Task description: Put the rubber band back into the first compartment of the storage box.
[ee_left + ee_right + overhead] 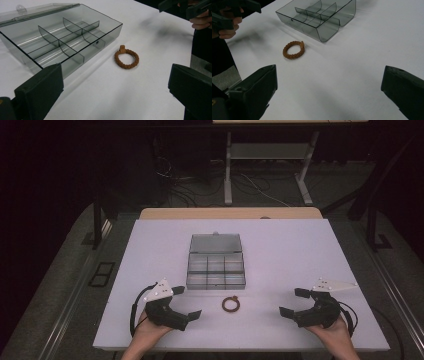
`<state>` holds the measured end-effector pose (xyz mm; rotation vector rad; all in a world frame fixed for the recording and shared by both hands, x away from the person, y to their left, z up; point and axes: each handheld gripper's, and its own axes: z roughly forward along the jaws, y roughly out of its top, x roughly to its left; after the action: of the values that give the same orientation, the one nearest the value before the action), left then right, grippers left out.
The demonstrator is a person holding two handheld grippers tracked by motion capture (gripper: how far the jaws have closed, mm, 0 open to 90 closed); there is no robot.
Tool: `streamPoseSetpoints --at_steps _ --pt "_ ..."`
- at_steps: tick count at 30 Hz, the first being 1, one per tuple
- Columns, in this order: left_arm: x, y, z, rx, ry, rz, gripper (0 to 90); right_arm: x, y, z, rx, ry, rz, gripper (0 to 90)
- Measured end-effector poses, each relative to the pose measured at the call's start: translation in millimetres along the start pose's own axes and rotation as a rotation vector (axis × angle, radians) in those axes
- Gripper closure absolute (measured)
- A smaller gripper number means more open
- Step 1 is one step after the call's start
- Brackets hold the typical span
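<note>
Table (300,250), white top: a clear smoky box (216,268) with divided compartments stood at the middle, its lid laid open toward the far edge. A brown braided ring (231,304) lay flat on the surface just off the box's near edge, apart from it. Your left gripper (186,303) sat by the near-left corner, jaws spread wide and holding nothing. Your right gripper (295,302) sat by the near-right corner, jaws likewise spread and empty. The ring lay between the two grippers, touching neither.
</note>
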<state>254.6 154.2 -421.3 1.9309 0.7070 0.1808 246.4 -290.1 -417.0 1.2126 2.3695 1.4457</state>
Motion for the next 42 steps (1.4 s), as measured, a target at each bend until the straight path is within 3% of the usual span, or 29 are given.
streamPoseSetpoints --at_steps 15,26,32,42 --pt "-7.5 11.1 4.7 0.051 -0.028 0.053 0.0 -0.1 -1.6 0.0 0.014 0.002 0.007 0.7" --pt "-14.0 28.3 10.9 0.073 -0.016 0.089 0.0 -0.5 -1.9 -0.1 0.008 0.018 0.01 0.7" --pt "-16.2 41.5 17.8 0.084 -0.038 0.106 0.0 -0.6 -1.9 -1.1 0.005 0.02 0.011 0.7" --pt "-17.1 57.9 35.3 0.153 -0.082 0.143 0.0 -1.1 -2.3 -1.2 0.008 0.017 0.012 0.7"
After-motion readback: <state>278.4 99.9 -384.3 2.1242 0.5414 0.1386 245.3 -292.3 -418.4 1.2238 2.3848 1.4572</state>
